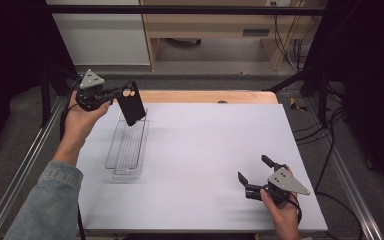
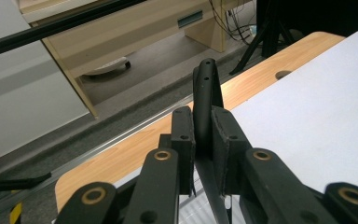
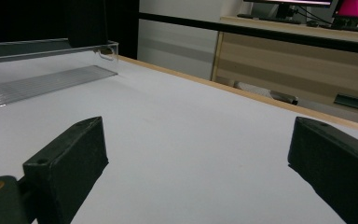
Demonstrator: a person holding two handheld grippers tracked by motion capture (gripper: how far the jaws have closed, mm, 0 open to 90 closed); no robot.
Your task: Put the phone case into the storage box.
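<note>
A black phone case (image 1: 132,104) with round camera cut-outs hangs tilted over the far end of a clear plastic tray (image 1: 126,150). My left gripper (image 1: 122,95) is shut on the case's upper edge, at the table's far left. In the left gripper view the case (image 2: 205,86) stands edge-on, pinched between both pads of the left gripper (image 2: 203,122). My right gripper (image 1: 253,168) rests low near the front right of the table, open with nothing between its fingers. The right gripper view shows the right gripper (image 3: 196,158) wide apart over bare white surface, with the tray (image 3: 46,79) farther off.
A white mat (image 1: 215,150) covers the table, and a strip of wooden tabletop (image 1: 205,96) shows along its far edge. Metal rails (image 1: 27,165) run down both sides. A wooden cabinet (image 1: 205,30) and cables (image 1: 290,45) lie on the floor beyond.
</note>
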